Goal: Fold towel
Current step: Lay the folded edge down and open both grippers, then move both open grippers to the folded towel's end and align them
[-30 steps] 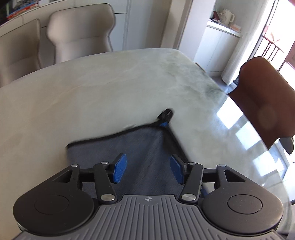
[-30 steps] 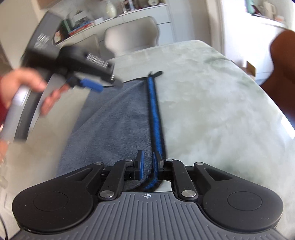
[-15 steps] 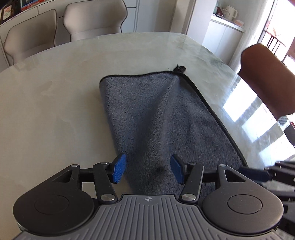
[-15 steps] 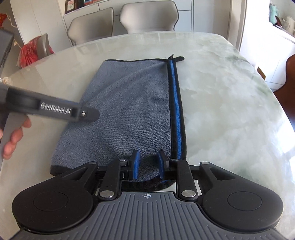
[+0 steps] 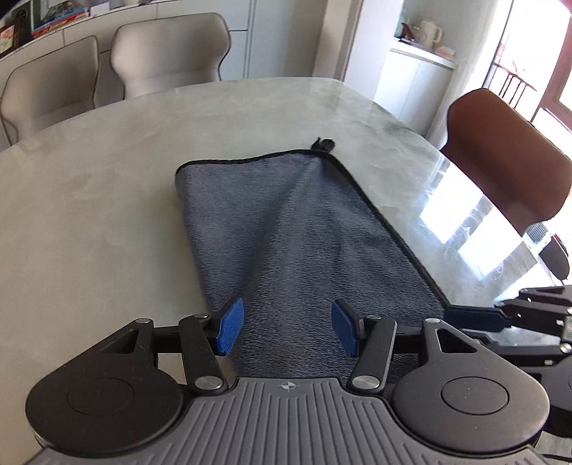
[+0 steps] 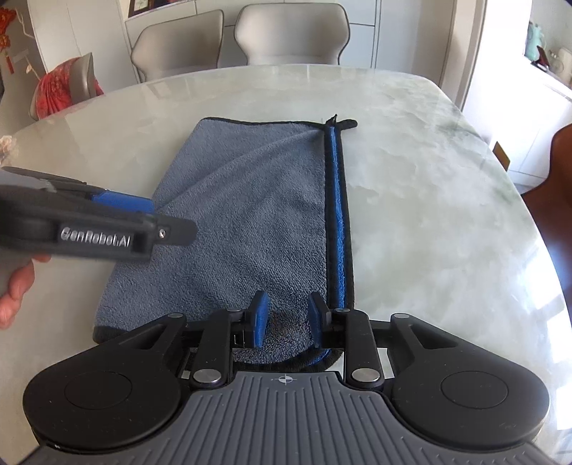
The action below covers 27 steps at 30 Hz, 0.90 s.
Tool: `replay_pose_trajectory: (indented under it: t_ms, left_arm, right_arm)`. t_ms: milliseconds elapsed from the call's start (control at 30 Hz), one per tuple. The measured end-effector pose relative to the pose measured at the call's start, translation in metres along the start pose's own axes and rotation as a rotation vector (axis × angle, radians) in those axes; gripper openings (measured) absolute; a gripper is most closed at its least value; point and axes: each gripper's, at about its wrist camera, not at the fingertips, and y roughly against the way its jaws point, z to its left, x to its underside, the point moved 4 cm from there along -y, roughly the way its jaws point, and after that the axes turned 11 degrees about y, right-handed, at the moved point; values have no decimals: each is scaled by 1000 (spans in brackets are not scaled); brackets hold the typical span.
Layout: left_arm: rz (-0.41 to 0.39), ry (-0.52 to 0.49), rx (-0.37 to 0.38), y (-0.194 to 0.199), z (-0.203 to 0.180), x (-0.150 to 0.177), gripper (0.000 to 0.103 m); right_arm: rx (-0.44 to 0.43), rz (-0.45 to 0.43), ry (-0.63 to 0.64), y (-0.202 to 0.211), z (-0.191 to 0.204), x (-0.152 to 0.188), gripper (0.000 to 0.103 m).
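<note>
On the pale marble worktop (image 6: 429, 179) a grey towel (image 6: 250, 214) lies folded in half lengthwise, its blue underside showing as a strip beside the black-bound right edge, and a small black loop (image 5: 323, 145) sticks out at the far right corner. Over the near right corner the right tongs (image 6: 286, 318) are opening; the cloth lies below and between the blue pads, which no longer press it. Over the near left part of the towel the left tongs (image 5: 287, 329) hover with jaws set wide and hold nothing. Beige chairs (image 6: 291, 34) stand at the far side, a brown chair (image 5: 507, 153) to the right.
</note>
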Motion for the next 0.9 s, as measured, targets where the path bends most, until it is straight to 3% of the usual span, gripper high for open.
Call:
replay_pose_trajectory:
  t_ms: [67, 233, 400, 600, 767, 900]
  left_arm:
    - [44, -10, -18, -7, 1, 6, 57]
    - [32, -26, -3, -6, 2, 6, 58]
    - [-54, -27, 20, -4, 8, -25, 59]
    - [-110, 8, 27, -32, 26, -82, 63]
    - [-88, 53, 52, -63, 38, -107, 66]
    - [-50, 54, 30, -86, 51, -111, 65]
  right_arm:
    - [1, 18, -3, -2, -2, 4, 29]
    - [-13, -6, -11, 0, -7, 2, 29]
    - [-41, -73, 26, -2, -16, -22, 30]
    - [-87, -116, 49, -19, -23, -52, 33]
    - [-119, -88, 23, -36, -23, -48, 33]
    - [-123, -88, 4, -35, -31, -35, 33]
